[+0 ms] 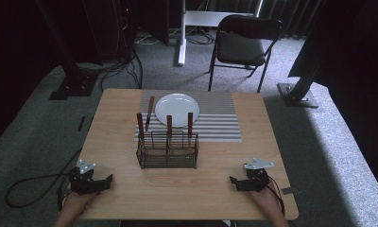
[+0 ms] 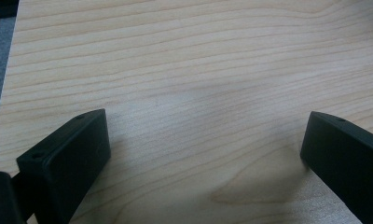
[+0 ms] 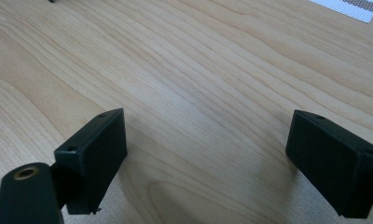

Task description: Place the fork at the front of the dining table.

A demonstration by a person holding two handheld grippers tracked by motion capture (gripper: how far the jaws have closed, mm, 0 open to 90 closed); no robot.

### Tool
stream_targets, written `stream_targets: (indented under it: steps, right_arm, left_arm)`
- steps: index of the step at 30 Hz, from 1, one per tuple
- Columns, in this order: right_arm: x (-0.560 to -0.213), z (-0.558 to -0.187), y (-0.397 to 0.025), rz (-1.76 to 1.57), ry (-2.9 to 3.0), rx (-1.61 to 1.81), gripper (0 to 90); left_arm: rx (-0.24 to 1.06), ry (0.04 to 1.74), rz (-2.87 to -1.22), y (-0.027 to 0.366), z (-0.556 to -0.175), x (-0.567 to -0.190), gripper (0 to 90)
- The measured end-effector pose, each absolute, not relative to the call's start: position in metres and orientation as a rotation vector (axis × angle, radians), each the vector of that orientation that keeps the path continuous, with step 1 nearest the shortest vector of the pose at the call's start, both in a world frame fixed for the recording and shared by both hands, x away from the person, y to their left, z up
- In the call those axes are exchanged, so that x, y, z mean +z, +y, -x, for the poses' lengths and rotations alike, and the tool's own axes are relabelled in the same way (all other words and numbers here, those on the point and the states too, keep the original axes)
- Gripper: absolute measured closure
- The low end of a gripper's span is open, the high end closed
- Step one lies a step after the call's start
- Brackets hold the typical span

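As both jaws gape empty, we hold the left gripper [image 1: 107, 180] and right gripper [image 1: 234, 181] flanking the wire caddy [image 1: 167, 151], equally near, utensil handles upright.

Both hand-held grippers [image 1: 104, 182] [image 1: 235, 181] agape, empty

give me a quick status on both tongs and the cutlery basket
Left tongs and right tongs open, empty, near table edge. Wire basket holds three utensils upright. Nothing between.

One plate [image 1: 177, 109], one wire caddy [image 1: 167, 151], four wooden-handled utensils [image 1: 168, 126], one striped mat [image 1: 215, 120]
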State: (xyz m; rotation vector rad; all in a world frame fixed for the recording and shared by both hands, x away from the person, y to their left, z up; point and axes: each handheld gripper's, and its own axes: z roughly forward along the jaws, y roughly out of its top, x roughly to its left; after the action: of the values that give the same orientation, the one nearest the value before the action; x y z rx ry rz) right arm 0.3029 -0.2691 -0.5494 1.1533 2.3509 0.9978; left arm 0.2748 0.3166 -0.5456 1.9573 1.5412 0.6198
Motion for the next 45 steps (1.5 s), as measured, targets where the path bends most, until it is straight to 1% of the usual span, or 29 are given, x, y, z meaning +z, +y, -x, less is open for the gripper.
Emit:
stream_targets:
  steps: [19, 22, 30, 45]
  right_arm:
    - [-0.549, -0.302, -0.270, -1.136, 2.373, 0.995, 11.9]
    - [-0.547, -0.305, -0.268, -1.130, 2.386, 0.987, 13.4]
    - [-0.544, -0.305, -0.257, -1.158, 2.402, 0.946, 13.7]
    - [-0.535, -0.304, -0.258, -1.231, 2.387, 1.010, 17.0]
  left_arm:
    - [0.624, 1.540, -1.950, 0.316, -0.274, -0.546, 1.1]
    - [0.625, 1.540, -1.950, 0.316, -0.274, -0.546, 1.1]
    - [0.625, 1.540, -1.951, 0.316, -0.274, -0.546, 1.1]
    - [0.626, 1.542, -1.949, 0.316, -0.274, -0.546, 1.2]
